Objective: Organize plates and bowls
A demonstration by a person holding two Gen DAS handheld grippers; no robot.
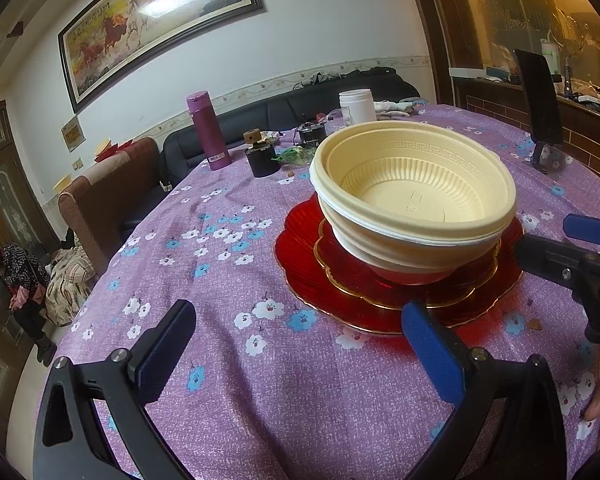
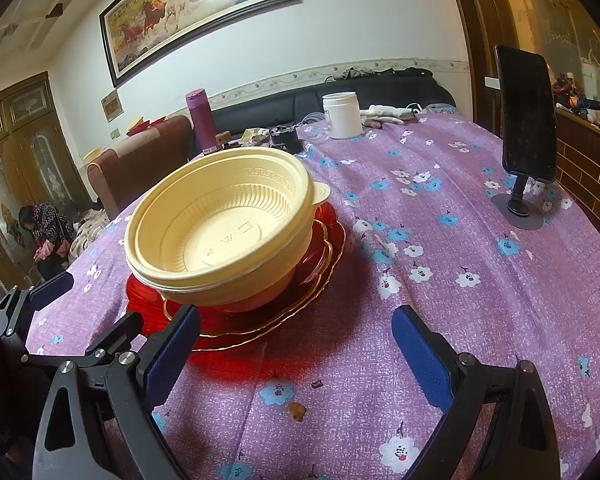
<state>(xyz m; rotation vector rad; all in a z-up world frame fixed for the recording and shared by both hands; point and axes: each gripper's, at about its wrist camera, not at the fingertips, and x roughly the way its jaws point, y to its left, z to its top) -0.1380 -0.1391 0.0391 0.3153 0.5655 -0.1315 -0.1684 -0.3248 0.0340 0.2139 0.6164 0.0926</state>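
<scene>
Nested cream bowls point(image 1: 416, 200) stacked on red plates point(image 1: 300, 256), resting on the tabletop point(image 1: 228, 360) just ahead of both. Left hand-held gripper point(image 1: 304, 356) spread wide, holding nothing. Right hand-held gripper point(image 2: 300, 360) likewise wide apart, empty, bowls ahead-left.

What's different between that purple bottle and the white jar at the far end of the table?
The purple bottle is tall and slim; the white jar is shorter and much wider. The bottle is a deep magenta with a small label low on its side in the left wrist view, while the jar is plain white with no label in sight. The bottle stands toward the left, the jar toward the right. Both stand upright with their tops closed on the flowered tablecloth.
</scene>
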